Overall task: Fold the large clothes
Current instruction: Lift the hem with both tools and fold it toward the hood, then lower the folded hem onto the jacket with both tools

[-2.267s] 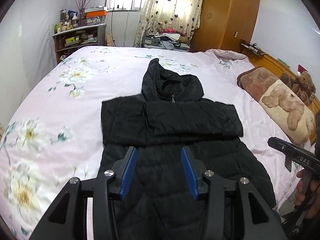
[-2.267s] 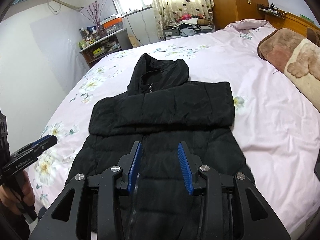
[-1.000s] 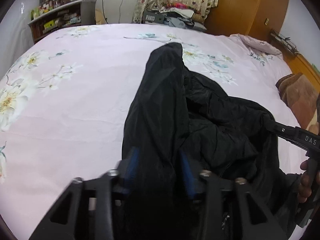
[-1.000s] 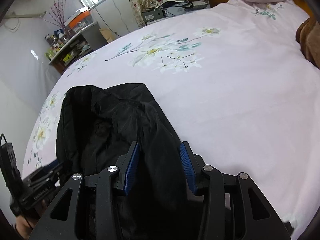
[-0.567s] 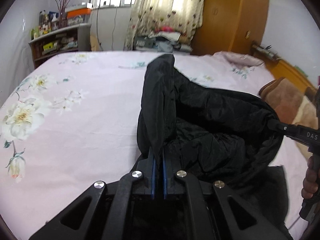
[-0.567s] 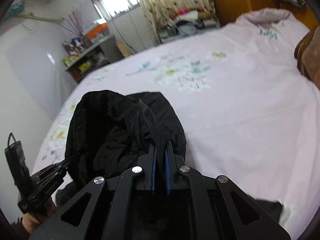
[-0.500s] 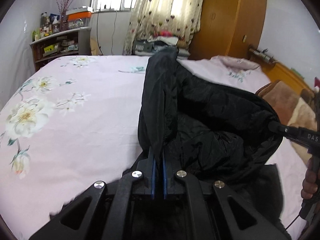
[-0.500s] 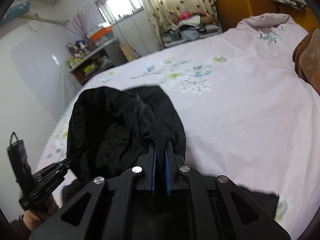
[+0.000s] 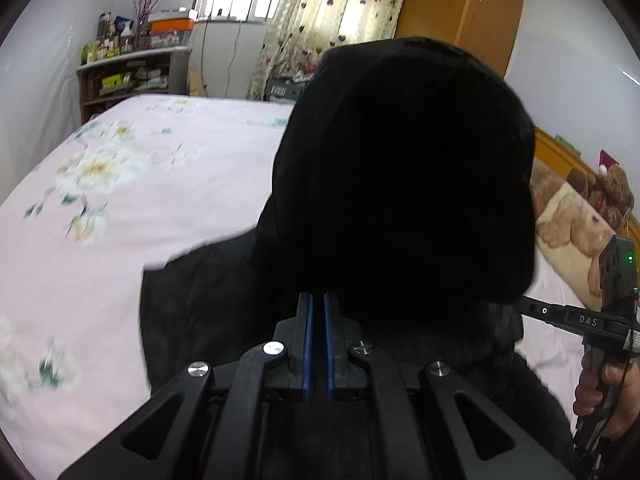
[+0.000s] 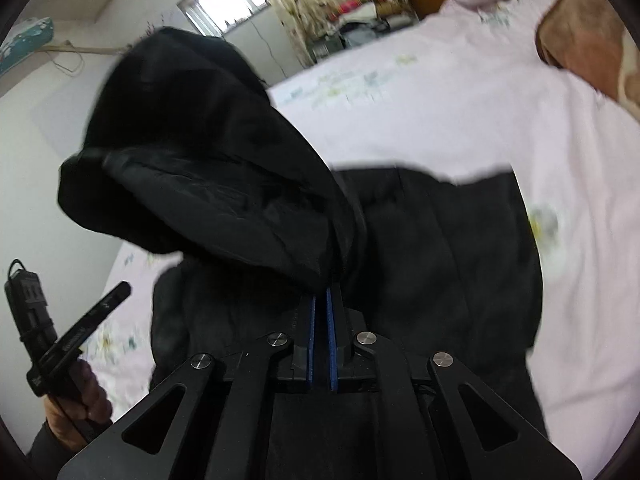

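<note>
Left tool (image 9: 317, 300), right tool (image 10: 321, 296) clamp black jacket (image 9: 400, 184) | lifted fabric hides bed (image 9: 120, 200) beyond

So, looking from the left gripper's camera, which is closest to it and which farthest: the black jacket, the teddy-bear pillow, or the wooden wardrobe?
1. Black jacket: pinched in the left gripper, directly ahead.
2. Teddy-bear pillow: on the bed's right side.
3. Wooden wardrobe: against the far wall, upper right.

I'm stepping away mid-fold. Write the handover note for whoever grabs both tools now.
Left tool: shut on the black jacket, hood end lifted.
Right tool: shut on the same jacket, same raised fold.
Jacket body lies on the floral bed sheet, sleeves folded across.
Done: sleeves in, hood end picked up.
Left: probably carry the raised part toward you, lay it over the body, release, smooth.
</note>
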